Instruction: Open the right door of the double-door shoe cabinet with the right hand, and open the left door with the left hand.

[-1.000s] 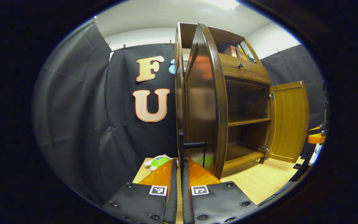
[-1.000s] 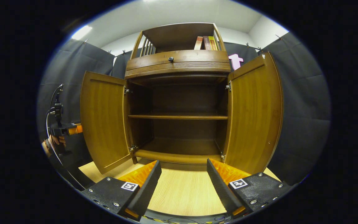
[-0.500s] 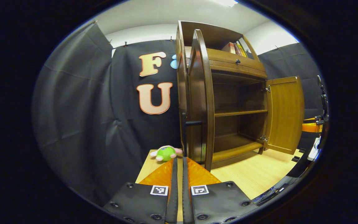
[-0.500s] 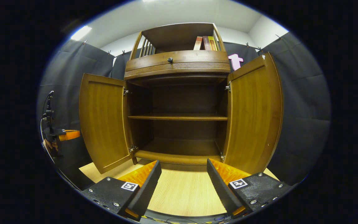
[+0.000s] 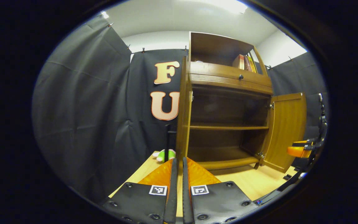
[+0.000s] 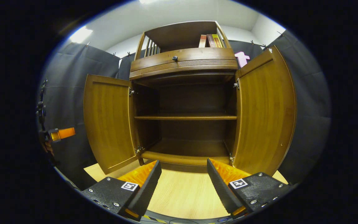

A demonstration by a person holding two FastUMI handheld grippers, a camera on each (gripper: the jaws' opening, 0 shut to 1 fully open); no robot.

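Observation:
The brown wooden shoe cabinet (image 6: 182,62) stands with both doors swung wide, its two shelves bare. In the right gripper view the left door (image 6: 107,121) and the right door (image 6: 266,112) flank the opening, and my right gripper (image 6: 183,163) hangs open low in front, holding nothing. The left gripper (image 6: 59,133) shows far left beyond the left door. In the left gripper view my left gripper (image 5: 177,161) is shut on nothing, just short of the left door (image 5: 183,124), seen edge-on with its black handle (image 5: 167,140). The right door (image 5: 286,130) is open, with the right gripper (image 5: 300,151) beside it.
A green plush toy (image 5: 165,154) lies on the light wooden floor (image 6: 182,193) left of the cabinet. Books (image 6: 211,40) stand on the top shelf above a drawer with a dark knob (image 6: 175,58). Black cloth walls close in on both sides.
My left gripper has drawn back from the left door's handle and turned; the door now looks edge-on. The right gripper has barely shifted and stays open.

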